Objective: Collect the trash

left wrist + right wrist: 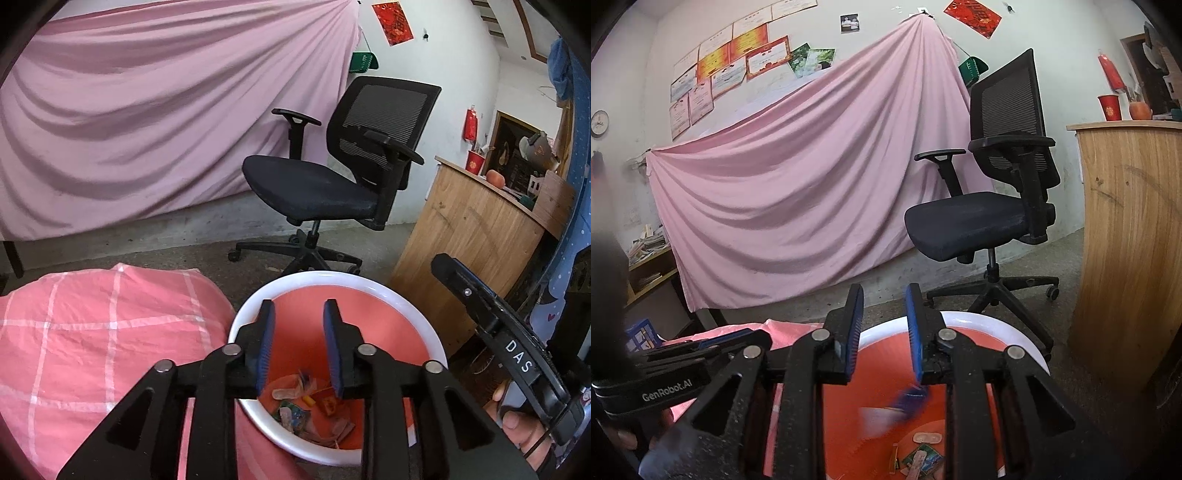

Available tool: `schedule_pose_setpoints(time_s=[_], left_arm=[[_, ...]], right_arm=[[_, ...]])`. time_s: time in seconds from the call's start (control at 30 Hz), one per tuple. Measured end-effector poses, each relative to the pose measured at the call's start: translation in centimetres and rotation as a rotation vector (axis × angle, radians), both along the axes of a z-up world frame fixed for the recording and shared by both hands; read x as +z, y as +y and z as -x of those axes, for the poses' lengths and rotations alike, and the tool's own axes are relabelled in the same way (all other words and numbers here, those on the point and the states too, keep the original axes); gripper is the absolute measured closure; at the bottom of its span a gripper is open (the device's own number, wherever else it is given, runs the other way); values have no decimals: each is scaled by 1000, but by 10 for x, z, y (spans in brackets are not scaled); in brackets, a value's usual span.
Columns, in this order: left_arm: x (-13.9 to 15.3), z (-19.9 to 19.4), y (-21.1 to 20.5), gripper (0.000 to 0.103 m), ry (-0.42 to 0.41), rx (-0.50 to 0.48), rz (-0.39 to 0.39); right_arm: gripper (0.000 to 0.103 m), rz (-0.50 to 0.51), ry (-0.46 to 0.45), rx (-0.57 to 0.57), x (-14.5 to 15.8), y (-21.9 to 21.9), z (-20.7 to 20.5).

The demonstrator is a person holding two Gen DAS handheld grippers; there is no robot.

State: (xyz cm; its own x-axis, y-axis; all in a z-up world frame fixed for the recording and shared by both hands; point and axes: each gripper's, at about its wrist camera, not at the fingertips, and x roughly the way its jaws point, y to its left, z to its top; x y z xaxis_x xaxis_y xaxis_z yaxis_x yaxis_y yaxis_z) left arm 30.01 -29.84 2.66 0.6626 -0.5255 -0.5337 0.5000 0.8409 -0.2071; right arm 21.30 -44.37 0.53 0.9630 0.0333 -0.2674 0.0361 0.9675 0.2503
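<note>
Both hand-held grippers over the trash bin, jaws parted and empty.

From the left, I see the pink checked bedding (92, 343) lying beside the white-rimmed orange trash bin (373, 288). My left hand-held gripper (300, 345) hangs above the bin's mouth, its blue pads (266, 343) spread with nothing between them; wrappers (295, 410) lie on the bin's bottom. My right hand-held gripper (882, 328) is also parted over the bin, and below it a blurred blue wrapper (908, 397) shows inside the bin, clear of the pads. Behind stand a black office chair (332, 184) and, further right, a wooden desk (476, 229).
</note>
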Motion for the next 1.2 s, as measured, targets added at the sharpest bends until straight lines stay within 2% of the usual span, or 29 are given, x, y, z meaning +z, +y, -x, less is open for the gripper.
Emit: schedule_pose_setpoints(time_s=[0.03,0.13,0.2,0.27,0.33,0.37,0.43,0.53,0.57,0.7,1.03,1.2], left_arm=[[1,0,2,71,-2,5,3],[2,2,11,68,-14,33,10],[3,3,16,66,-22,51,-1],[5,6,24,57,-34,76,0],[8,10,34,37,-49,117,10],[9,13,40,32,-58,136,17],[12,18,51,14,-80,176,19],[16,28,69,3,-127,252,18],[17,32,75,2,-144,281,12],[16,45,97,2,-164,366,-19],[8,95,152,2,-215,426,-47],[1,123,174,2,-213,455,-49]], right_arm=[[57,1,0,0,0,0,0],[54,7,0,-2,1,2,1],[46,10,2,-9,0,3,0],[35,11,3,-18,0,5,-1],[28,15,7,-21,0,8,-1],[24,19,6,-23,0,9,0],[16,26,1,-26,2,12,1],[5,21,-14,-32,5,15,6],[0,19,-22,-39,7,16,8],[0,38,-51,-77,12,25,15],[0,137,-58,-30,12,67,42],[0,142,-68,-7,10,93,67]])
